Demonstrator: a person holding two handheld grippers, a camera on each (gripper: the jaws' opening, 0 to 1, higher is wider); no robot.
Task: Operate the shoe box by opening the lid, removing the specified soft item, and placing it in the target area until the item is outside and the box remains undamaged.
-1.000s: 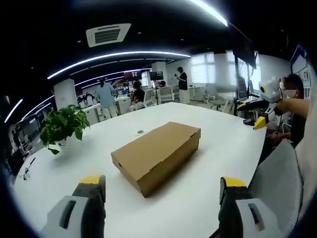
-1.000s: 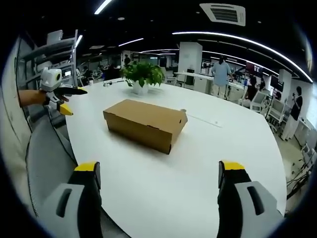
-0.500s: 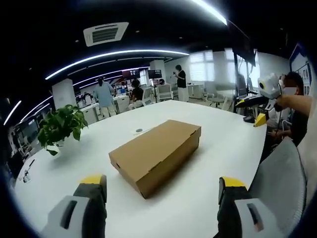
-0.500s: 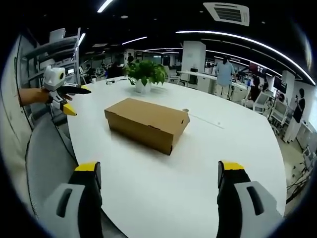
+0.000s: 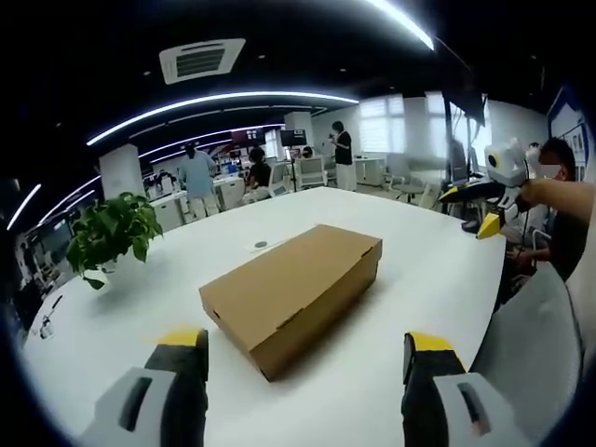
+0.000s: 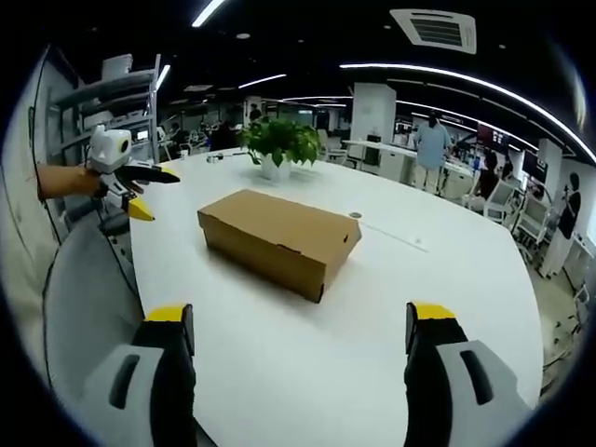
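Shoe box (image 5: pixel 291 294) sits closed mid-desk (image 6: pixel 447 279), ahead of both sets of fingers; left gripper (image 5: pixel 307 372) and right gripper (image 6: pixel 298 349) are spread wide, holding nothing, well short of it. Plain cardboard, likely light, stiff but dentable: lift the lid at its near edge lip, steady the base, no squeezing. Potted plant (image 6: pixel 276 144) stands beyond the far end.

A large white table (image 5: pixel 400 270) with a rounded edge stands in an open-plan office. A green potted plant (image 5: pixel 112 237) in a white pot sits on the table near its far edge. A small dark round fitting (image 6: pixel 355 215) is set into the tabletop. A grey chair back (image 6: pixel 88 298) stands just beside the table. Long strip lights (image 5: pixel 219 102) curve across the dark ceiling beside a square air-conditioning vent (image 5: pixel 200 60). Several people (image 5: pixel 197 174) stand or sit among desks in the background.
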